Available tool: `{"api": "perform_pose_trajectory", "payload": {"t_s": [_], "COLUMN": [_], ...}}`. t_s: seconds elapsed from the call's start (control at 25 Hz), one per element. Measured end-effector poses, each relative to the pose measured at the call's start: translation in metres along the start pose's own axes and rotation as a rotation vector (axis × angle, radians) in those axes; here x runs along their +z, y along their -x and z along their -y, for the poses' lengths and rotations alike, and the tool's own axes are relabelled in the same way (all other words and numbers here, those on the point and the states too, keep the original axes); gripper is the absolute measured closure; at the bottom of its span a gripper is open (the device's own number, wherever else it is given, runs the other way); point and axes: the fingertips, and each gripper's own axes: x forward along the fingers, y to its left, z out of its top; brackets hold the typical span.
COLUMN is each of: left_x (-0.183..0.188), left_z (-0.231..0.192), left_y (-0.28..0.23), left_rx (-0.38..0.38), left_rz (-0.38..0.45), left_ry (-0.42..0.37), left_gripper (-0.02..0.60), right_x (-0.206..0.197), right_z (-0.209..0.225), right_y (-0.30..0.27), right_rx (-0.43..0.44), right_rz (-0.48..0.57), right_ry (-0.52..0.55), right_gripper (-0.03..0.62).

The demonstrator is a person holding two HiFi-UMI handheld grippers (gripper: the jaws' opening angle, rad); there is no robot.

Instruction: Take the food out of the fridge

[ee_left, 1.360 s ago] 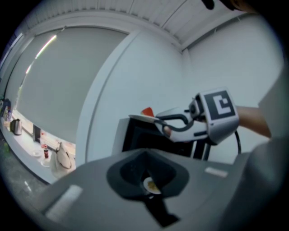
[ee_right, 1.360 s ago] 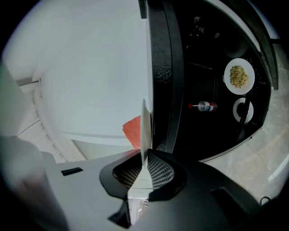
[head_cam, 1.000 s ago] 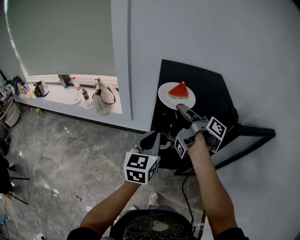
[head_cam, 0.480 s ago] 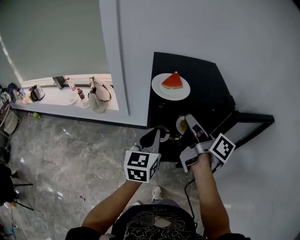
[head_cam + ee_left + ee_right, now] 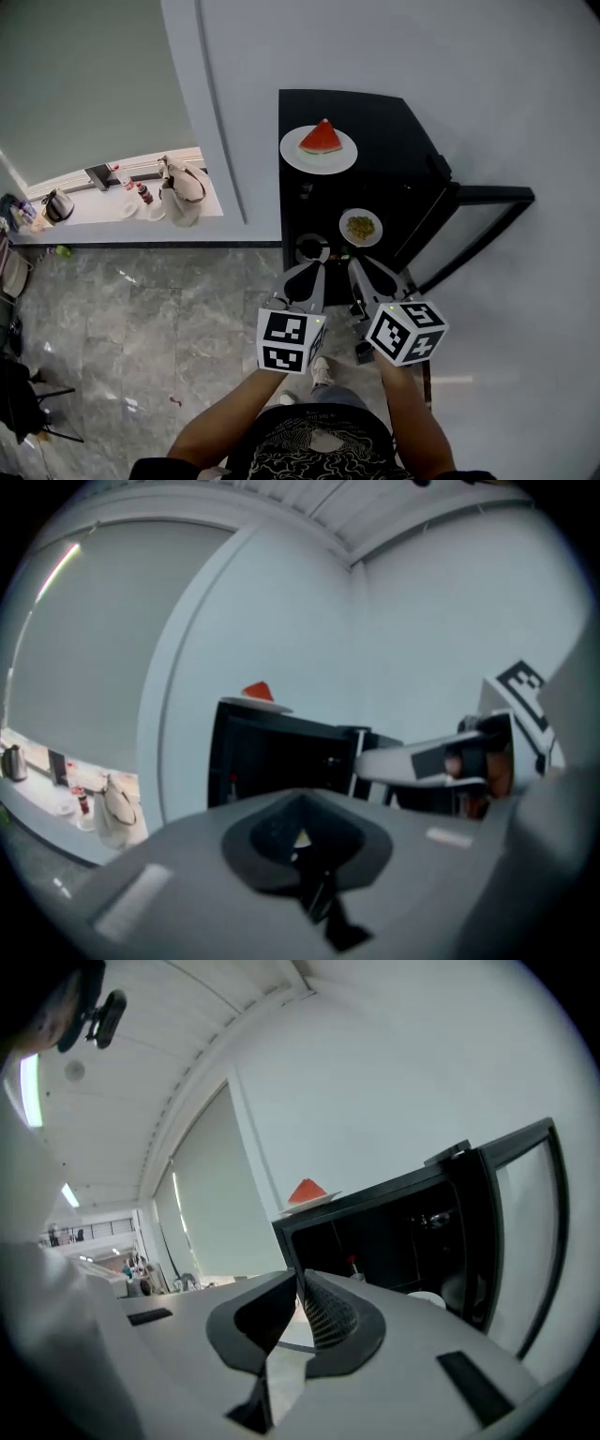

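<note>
I'm holding my left gripper (image 5: pixel 312 272) with its fingers pressed together. My right gripper (image 5: pixel 367 274) is closing its narrow, empty gap. Both are facing the open black fridge (image 5: pixel 412 150).

The fridge (image 5: pixel 394 122) stands against the far wall, its door (image 5: pixel 492 195) open to the right. A plate (image 5: pixel 292 152) with a watermelon slice (image 5: pixel 322 138) sits on top, a dish of food (image 5: pixel 361 227) inside. Far left, a bag (image 5: pixel 178 192) rests on a ledge (image 5: pixel 94 210).
</note>
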Motion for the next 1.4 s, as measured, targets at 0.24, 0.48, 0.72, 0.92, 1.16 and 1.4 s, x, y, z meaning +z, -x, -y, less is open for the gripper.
{"api": "perform_pose_trajectory", "payload": {"t_s": [0.24,0.48,0.72,0.92,1.16,1.4], "left_x": [-0.014,-0.017,-0.023,-0.031,-0.045,-0.054], "left_z": [0.015,0.026,0.027,0.028,0.031,0.032], "left_y": [0.013,0.017,0.008,-0.01,-0.054,-0.107], "left_rx": [-0.048,-0.082,-0.086,-0.097,-0.104,-0.085], "left_rz": [-0.024,-0.015,-0.017,-0.016,-0.025,-0.038], "left_ry": [-0.014,0.0,0.016,0.051,0.064,0.07], "left_gripper": [0.581,0.581,0.581,0.581,0.581,0.581], "right_x": [-0.026,-0.035,-0.043,-0.06,-0.087,-0.112], "right_z": [-0.01,-0.009,0.002,0.041,0.114,0.177], "right_y": [0.017,0.025,0.022,0.012,-0.006,-0.039], "right_rx": [-0.067,-0.082,-0.076,-0.079,-0.099,-0.066], "right_rz": [-0.043,-0.049,-0.05,-0.004,0.04,0.043], "right_ry": [0.141,0.128,0.081,-0.156,-0.415,-0.608], "right_gripper": [0.572,0.572,0.572,0.571,0.571,0.568]}}
